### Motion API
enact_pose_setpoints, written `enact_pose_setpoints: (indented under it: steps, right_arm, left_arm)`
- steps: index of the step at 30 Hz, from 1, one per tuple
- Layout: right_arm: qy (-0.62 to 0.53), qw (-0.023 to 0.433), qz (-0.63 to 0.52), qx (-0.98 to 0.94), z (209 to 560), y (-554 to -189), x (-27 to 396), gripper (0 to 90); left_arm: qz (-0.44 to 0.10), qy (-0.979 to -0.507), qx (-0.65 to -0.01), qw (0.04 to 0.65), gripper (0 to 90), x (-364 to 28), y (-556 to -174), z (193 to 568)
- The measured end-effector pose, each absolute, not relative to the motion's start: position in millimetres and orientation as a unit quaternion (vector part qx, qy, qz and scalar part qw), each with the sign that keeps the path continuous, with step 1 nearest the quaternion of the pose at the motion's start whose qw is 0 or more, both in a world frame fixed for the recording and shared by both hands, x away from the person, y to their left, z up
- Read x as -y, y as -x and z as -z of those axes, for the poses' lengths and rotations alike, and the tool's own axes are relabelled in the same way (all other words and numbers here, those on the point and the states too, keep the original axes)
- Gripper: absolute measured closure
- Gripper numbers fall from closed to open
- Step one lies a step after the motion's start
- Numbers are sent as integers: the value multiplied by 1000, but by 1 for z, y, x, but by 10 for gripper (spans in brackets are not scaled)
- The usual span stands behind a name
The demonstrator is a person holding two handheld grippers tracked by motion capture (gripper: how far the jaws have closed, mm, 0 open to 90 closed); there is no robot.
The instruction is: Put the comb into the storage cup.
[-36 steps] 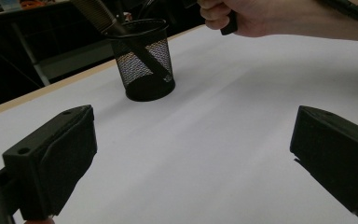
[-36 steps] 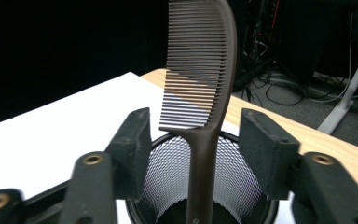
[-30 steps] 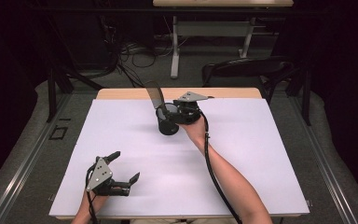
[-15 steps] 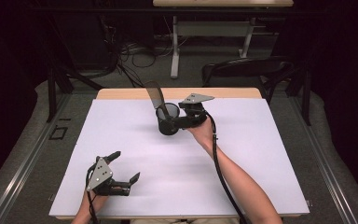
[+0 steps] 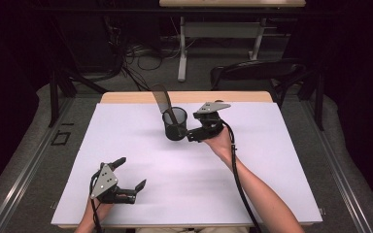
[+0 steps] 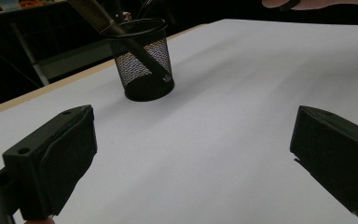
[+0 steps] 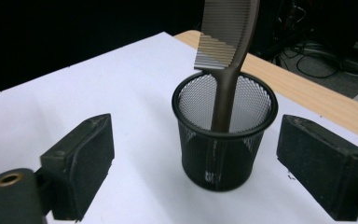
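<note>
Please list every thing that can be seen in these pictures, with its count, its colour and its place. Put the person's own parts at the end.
mesh cup: one, black, upright on the far middle of the table cover
comb: one, dark brown, handle down in the mesh cup, teeth end leaning out over the rim
table cover: one, white, over most of the table
table edge: one strip, light wood, along the far side
chair: one, black, on the floor behind the table
right gripper: one, black, beside the mesh cup, jaws have just been opening, nothing between them
left gripper: one, black, near edge at the left, jaws apart, empty
</note>
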State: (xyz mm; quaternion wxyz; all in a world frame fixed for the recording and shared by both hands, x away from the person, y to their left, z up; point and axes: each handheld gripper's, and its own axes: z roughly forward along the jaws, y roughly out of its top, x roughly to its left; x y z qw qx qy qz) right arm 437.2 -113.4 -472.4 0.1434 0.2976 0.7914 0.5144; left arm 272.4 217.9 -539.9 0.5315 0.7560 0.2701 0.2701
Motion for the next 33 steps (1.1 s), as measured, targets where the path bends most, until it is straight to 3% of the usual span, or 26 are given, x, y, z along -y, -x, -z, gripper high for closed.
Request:
enact_pose_setpoints:
  steps: [33]
  right_arm:
    - [-295,124,-475,-820,478,-388,159,32]
  left_arm:
    - [-270,-756,-269,532,4,-217,-273,540]
